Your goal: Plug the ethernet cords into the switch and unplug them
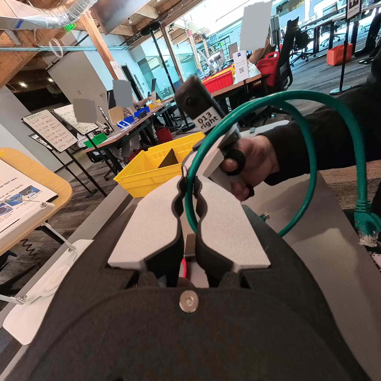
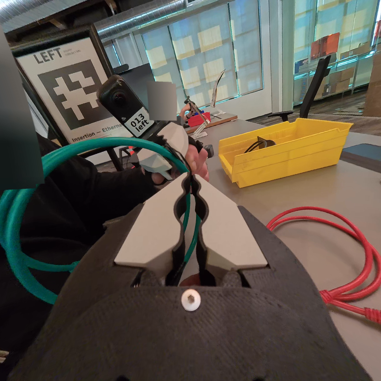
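Note:
A coiled green ethernet cord (image 1: 309, 165) is held up above the grey table (image 1: 321, 268). My left gripper (image 1: 188, 181) is shut on a strand of the coil. Its green plug (image 1: 367, 224) hangs at the right. In the right wrist view my right gripper (image 2: 190, 179) is also shut on the green cord (image 2: 14, 226), whose loops pass to the left. Each view shows the other gripper, hand-held, just beyond the fingertips. A red ethernet cord (image 2: 350, 257) lies coiled on the table (image 2: 288, 206) at the right. No switch is in view.
A yellow divided bin (image 2: 288, 156) stands on the table ahead, holding a dark item with black cables; it also shows in the left wrist view (image 1: 152, 175). A marker sign on a stand (image 2: 68, 88) is at the left. A small table with a printed sheet (image 1: 20, 195) stands left. The grippers are tip to tip, or close to it.

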Available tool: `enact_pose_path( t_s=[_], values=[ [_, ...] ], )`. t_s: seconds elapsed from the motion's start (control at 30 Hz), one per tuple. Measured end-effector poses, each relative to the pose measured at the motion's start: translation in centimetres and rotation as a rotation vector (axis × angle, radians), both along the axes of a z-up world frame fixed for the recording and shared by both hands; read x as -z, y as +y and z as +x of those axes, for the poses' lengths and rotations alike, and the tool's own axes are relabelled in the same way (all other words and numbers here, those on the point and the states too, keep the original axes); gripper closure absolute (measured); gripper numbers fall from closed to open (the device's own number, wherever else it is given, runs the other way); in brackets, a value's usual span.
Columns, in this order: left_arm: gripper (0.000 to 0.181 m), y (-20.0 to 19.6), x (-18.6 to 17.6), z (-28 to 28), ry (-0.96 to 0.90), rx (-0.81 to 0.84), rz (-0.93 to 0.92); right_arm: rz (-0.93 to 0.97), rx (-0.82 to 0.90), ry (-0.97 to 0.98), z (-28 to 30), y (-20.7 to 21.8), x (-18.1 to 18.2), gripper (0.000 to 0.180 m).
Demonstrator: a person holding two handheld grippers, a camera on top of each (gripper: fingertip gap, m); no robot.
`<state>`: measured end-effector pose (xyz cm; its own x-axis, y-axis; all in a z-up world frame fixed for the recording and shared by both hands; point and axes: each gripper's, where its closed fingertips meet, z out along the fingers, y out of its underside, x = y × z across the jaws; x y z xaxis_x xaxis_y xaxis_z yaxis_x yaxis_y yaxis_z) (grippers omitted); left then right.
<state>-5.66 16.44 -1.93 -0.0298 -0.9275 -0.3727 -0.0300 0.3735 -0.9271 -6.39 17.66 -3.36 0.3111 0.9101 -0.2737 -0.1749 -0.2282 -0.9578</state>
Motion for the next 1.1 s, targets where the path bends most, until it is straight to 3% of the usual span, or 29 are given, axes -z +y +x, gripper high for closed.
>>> enact_pose_path(
  t_s=[0.33, 0.53, 1.1],
  values=[
    [0.173, 2.7, 2.7, -0.1, 0.141, -0.137, 0.091, 0.207, 0.063, -0.296, 0.6, -0.7, -0.6, 0.18],
    [0.174, 2.5, 3.1, -0.4, 0.176, -0.119, 0.111, 0.336, 0.082, -0.503, 0.4, -1.2, -0.3, 0.18],
    [0.173, 3.0, 3.8, 0.1, 0.198, -0.166, 0.141, 0.584, 0.172, -0.816, 1.1, -1.1, 0.5, 0.18]
  ],
)
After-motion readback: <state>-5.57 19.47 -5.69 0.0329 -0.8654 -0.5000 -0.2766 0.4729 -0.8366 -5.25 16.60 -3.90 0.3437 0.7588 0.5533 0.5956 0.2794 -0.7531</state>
